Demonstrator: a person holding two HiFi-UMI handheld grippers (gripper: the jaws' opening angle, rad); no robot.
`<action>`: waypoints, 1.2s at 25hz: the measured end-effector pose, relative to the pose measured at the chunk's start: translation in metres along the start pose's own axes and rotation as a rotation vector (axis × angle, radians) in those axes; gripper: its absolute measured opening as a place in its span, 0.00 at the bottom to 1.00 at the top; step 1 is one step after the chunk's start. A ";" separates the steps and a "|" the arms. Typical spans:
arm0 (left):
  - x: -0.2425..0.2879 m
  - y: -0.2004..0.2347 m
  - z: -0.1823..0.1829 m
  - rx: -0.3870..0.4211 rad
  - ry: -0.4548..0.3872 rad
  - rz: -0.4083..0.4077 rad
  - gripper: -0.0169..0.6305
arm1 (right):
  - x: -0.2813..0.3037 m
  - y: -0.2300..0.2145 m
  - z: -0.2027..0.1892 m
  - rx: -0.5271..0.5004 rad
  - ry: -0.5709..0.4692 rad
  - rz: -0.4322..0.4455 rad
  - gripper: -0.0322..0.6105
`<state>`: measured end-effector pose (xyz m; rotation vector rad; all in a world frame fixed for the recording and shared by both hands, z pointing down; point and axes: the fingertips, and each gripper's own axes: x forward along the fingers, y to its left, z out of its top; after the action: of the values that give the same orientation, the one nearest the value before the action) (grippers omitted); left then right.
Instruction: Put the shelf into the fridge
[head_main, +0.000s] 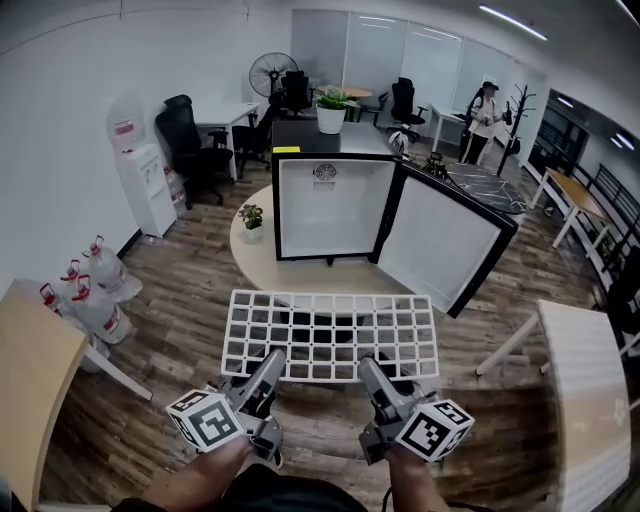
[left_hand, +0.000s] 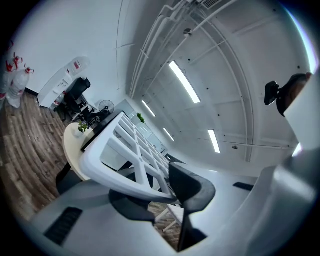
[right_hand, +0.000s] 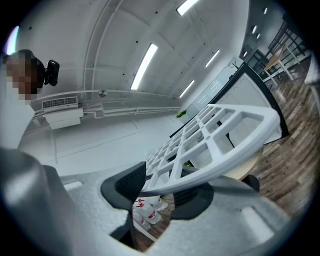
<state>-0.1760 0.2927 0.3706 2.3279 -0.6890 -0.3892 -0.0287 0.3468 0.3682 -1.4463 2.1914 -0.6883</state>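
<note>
**Shelf held before the open fridge**

The fridge (head_main: 325, 205) stands open on a round table (head_main: 252, 258); the white grid shelf (head_main: 330, 330) hangs level just short of it, its near rim pinched by the left gripper (head_main: 268, 362) and the right gripper (head_main: 372, 372); next, probably, align it and slide it in; the inner support ledges cannot be made out.

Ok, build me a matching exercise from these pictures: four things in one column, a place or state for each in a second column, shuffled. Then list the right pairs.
Things:
1. white grid shelf
2. fridge door
3. large potted plant
4. water dispenser

Places or states:
A. swung open
B. standing against the wall at the left
C. gripped at its near edge by the left claw and the right claw
D. on top of the fridge

Pairs: 1-C, 2-A, 3-D, 4-B
</note>
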 end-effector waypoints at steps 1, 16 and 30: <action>0.007 0.006 0.003 -0.006 -0.002 -0.006 0.18 | 0.007 -0.005 0.003 -0.007 -0.002 -0.005 0.28; 0.098 0.093 0.081 -0.021 0.049 -0.055 0.18 | 0.136 -0.051 0.033 -0.001 -0.022 -0.071 0.28; 0.144 0.159 0.128 -0.078 0.089 -0.093 0.18 | 0.218 -0.073 0.042 0.001 -0.020 -0.148 0.27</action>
<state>-0.1736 0.0432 0.3716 2.2936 -0.5148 -0.3461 -0.0320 0.1129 0.3627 -1.6205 2.0840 -0.7215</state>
